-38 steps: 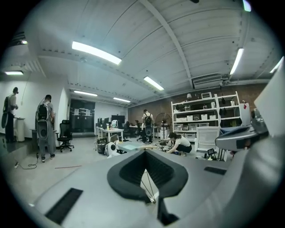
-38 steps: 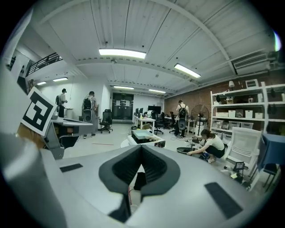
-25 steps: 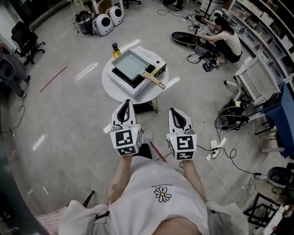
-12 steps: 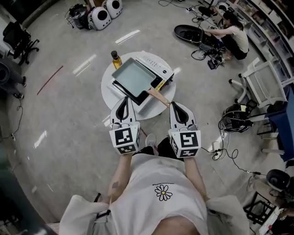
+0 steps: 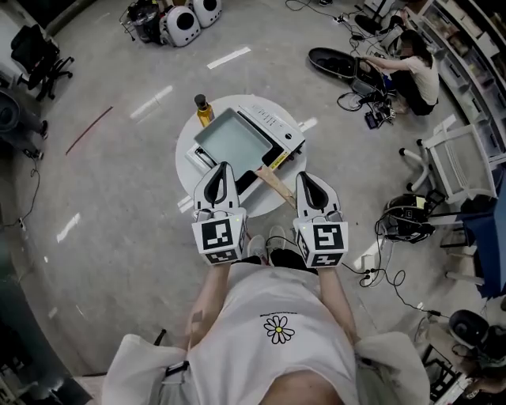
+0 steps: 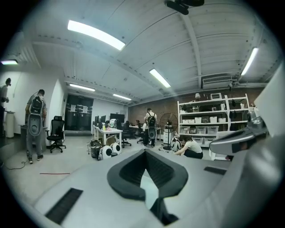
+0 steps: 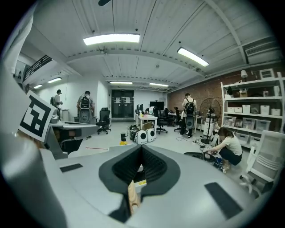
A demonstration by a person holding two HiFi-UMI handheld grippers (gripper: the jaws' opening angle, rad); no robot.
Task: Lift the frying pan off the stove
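Note:
A square grey frying pan [image 5: 233, 141] with a wooden handle [image 5: 269, 181] sits on a white portable stove [image 5: 275, 126], which stands on a small round white table [image 5: 185, 155]. The handle points toward me, between the two grippers. My left gripper [image 5: 223, 167] is shut and empty, and its tip lies over the pan's near corner. My right gripper [image 5: 305, 176] is also shut and empty, just right of the handle. In the right gripper view the wooden handle [image 7: 132, 198] shows below the closed jaws, not gripped. In the left gripper view, my left gripper [image 6: 144, 151] holds nothing.
A bottle of yellow liquid [image 5: 204, 111] stands at the table's far left edge. A person [image 5: 413, 65] crouches on the floor at the far right among cables. A white chair [image 5: 455, 158] is on the right. Two white pod-shaped units [image 5: 190, 16] sit beyond the table, and office chairs [image 5: 35, 49] stand on the left.
Both grippers have moved forward together toward the table. The pan and stove now lie right in front of their tips. Both jaws stay shut.

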